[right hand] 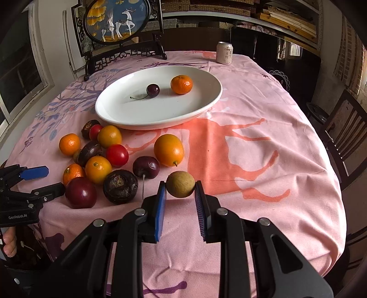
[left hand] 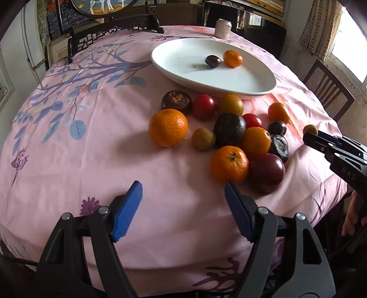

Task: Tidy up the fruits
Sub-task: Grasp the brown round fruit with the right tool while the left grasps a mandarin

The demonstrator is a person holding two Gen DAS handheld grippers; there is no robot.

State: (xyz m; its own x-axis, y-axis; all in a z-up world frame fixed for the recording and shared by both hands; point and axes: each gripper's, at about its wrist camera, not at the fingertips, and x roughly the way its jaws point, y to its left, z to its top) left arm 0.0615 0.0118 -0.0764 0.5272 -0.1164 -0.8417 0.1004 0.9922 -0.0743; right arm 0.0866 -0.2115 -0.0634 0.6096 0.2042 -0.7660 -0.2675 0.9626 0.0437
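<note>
Pink tablecloth (right hand: 263, 160), frame centre: your right gripper (right hand: 180, 190) clamps the longan (right hand: 180, 184) for the plate (right hand: 119, 119); left gripper (left hand: 183, 192) gapes empty.

A home dining room: floral tablecloth (right hand: 263, 160), wooden chairs (right hand: 344, 137), a framed deer screen (right hand: 117, 20), curtained window (left hand: 321, 29).

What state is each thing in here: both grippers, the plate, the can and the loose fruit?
Right gripper: shut on the small brown fruit.
Left gripper: open, nothing between its pads.
White plate: upright on the tablecloth, holding a cherry and a mandarin.
Can: standing upright beyond the plate.
Fruit pile: loose on the cloth, not yet on the plate.
</note>
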